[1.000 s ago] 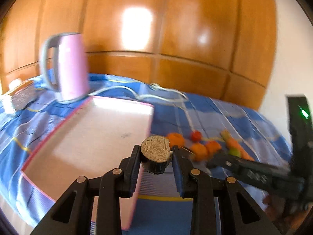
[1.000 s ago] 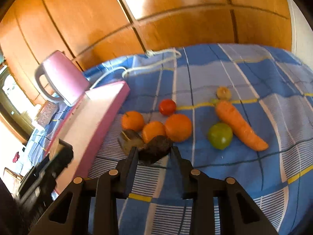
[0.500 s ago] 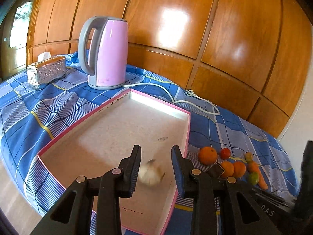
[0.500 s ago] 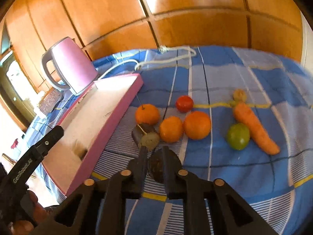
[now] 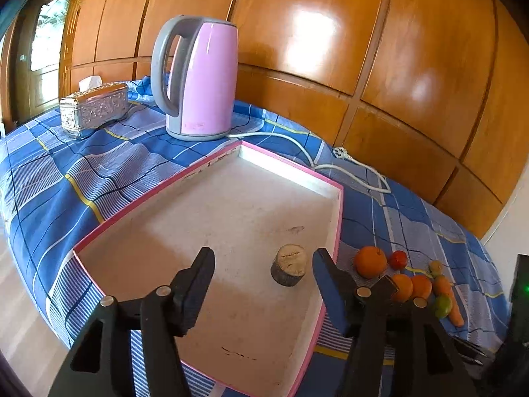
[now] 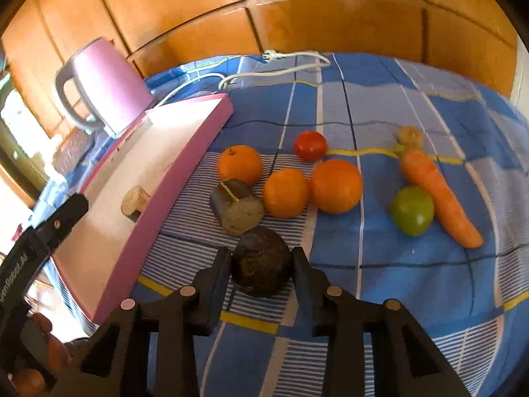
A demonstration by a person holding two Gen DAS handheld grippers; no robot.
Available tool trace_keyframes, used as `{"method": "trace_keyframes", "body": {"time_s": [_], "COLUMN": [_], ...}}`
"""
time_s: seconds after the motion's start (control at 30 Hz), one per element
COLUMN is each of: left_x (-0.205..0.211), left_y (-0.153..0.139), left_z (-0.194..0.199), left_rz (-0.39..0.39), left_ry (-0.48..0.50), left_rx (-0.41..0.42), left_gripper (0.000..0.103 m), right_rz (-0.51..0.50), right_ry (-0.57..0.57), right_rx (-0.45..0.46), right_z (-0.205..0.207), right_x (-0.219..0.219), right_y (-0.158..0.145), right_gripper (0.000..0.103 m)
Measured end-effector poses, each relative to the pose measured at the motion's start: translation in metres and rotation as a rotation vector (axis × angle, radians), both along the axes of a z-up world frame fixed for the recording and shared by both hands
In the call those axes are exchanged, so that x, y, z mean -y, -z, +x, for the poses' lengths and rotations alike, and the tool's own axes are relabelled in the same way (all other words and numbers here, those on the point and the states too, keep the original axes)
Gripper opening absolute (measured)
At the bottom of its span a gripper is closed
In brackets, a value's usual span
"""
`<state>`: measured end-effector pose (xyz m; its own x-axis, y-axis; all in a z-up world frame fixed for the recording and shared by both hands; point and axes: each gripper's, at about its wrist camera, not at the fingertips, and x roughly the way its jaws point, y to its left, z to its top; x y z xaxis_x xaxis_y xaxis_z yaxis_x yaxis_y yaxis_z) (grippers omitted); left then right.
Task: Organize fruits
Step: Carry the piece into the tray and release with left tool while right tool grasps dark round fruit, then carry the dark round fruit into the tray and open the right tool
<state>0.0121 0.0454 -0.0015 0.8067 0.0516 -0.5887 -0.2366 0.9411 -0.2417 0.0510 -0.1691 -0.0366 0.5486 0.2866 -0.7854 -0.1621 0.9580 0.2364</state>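
The left gripper (image 5: 263,269) hangs over a pink-rimmed tray (image 5: 337,218), its jaws opening and clear of a stubby dark-skinned cut piece (image 5: 288,264) standing on the tray floor. The right gripper (image 6: 261,266) has its jaws opening around a dark round fruit (image 6: 261,261) on the blue checked cloth (image 6: 413,281), beside oranges (image 6: 286,192) and a carrot (image 6: 439,193).

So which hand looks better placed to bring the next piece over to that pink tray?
Probably the right: its opening jaws already flank the dark round piece lying on the blue checked cloth. The left gripper hangs empty, opening over the pink-rimmed tray.
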Motion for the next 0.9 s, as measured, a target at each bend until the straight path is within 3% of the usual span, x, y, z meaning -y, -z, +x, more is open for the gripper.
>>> {"method": "trace_keyframes", "body": {"time_s": [0.23, 0.37, 0.5, 0.7, 0.9], "left_x": [-0.004, -0.014, -0.026, -0.045, -0.057], "left_y": [-0.001, -0.004, -0.005, -0.002, 0.006], "left_z": [-0.002, -0.009, -0.013, -0.015, -0.014], "left_rz": [0.011, 0.008, -0.003, -0.037, -0.087], "left_ry": [-0.041, -0.118, -0.199, -0.301, -0.357], "left_rx": [0.011, 0.043, 0.062, 0.049, 0.019], "left_gripper": [0.063, 0.081, 0.090, 0.095, 0.096], "right_rz": [0.029, 0.048, 0.085, 0.139, 0.199], "right_ry": [-0.022, -0.071, -0.120, -0.199, -0.234], "right_rx": [0.090, 0.155, 0.190, 0.198, 0.152], "right_z": [-0.009, -0.011, -0.008, 0.005, 0.019], "right_x": [0.000, -0.012, -0.031, -0.071, -0.083], "right_y": [-0.016, -0.028, -0.039, -0.048, -0.040], "right_gripper": [0.037, 0.037, 0.037, 0.037, 0.038]}}
